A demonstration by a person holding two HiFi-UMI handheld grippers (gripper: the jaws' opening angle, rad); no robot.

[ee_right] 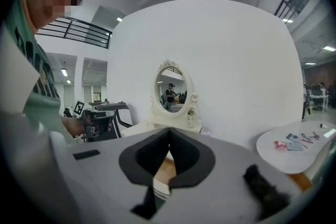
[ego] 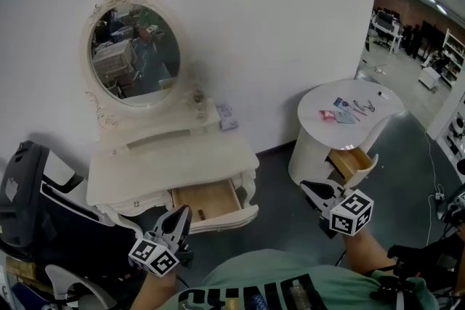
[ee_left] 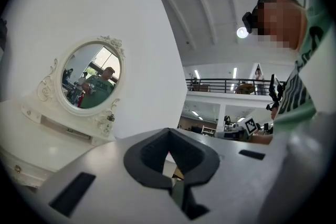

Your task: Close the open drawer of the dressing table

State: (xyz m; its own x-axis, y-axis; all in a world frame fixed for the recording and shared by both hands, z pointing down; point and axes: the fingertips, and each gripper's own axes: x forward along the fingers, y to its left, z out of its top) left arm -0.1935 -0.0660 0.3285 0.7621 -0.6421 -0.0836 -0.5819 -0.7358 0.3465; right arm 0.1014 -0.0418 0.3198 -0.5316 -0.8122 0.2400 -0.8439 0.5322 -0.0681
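My L tongs [ego: 182, 213]: jaws together, nothing btwn. Drawer [ego: 207, 201] open, hanging out under dressing table [ego: 167, 156] top at its 5 o'clock, 1 o'clock of L tongs, near. My R tongs [ego: 306, 187]: jaws together too, empty, 3 o'clock of drawer, well apart.

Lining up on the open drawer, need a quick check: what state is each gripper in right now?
Left gripper: closed, jaws together, holding nothing.
Right gripper: closed, jaws together, holding nothing.
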